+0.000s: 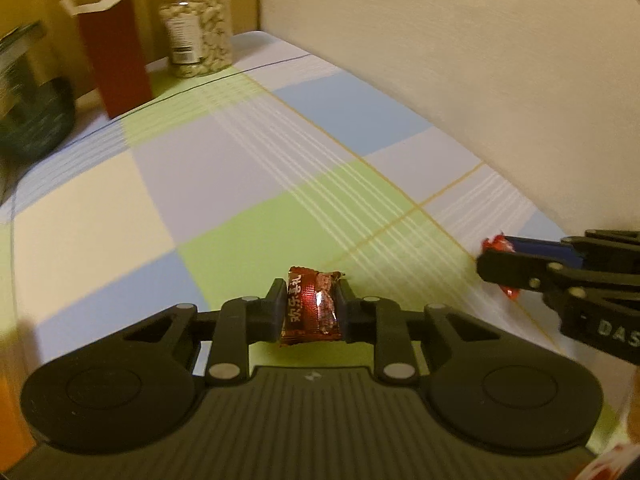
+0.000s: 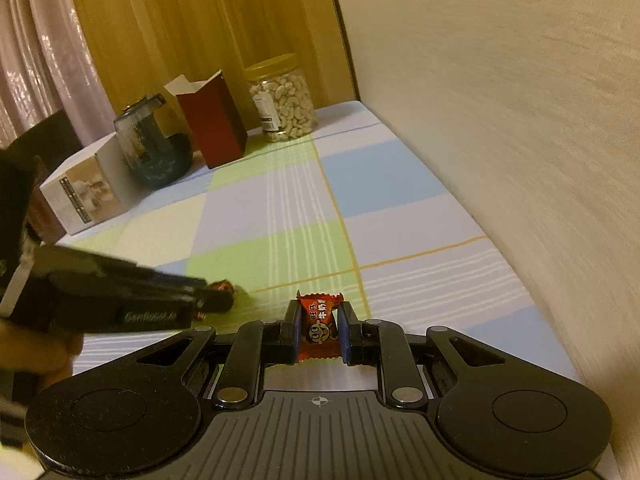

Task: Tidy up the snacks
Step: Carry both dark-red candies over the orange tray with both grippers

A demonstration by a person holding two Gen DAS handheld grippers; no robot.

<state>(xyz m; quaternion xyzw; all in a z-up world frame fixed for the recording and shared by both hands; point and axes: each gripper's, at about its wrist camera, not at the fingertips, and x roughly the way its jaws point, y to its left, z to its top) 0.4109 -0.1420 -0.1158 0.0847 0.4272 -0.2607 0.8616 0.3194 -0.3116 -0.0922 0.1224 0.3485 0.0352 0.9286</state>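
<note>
The left gripper [image 1: 311, 312] is closed on a dark red candy [image 1: 311, 307] and the right gripper [image 2: 319, 330] on an orange-red candy [image 2: 320, 326], both above the table's [image 2: 400, 184] near edge; sorting into the open red box [image 2: 214, 118] at the far edge seems still to do

Flat surface covered by a checked cloth [image 2: 280, 208] in pale green, blue, lilac and cream, crossed by thin white and yellow lines. Bounded on the right by a cream textured wall [image 2: 500, 100]. Behind it, mustard-yellow curtains [image 2: 180, 20] and a pale pink sheer curtain [image 2: 36, 40] are hung. Warm indoor lighting is noted.
</note>
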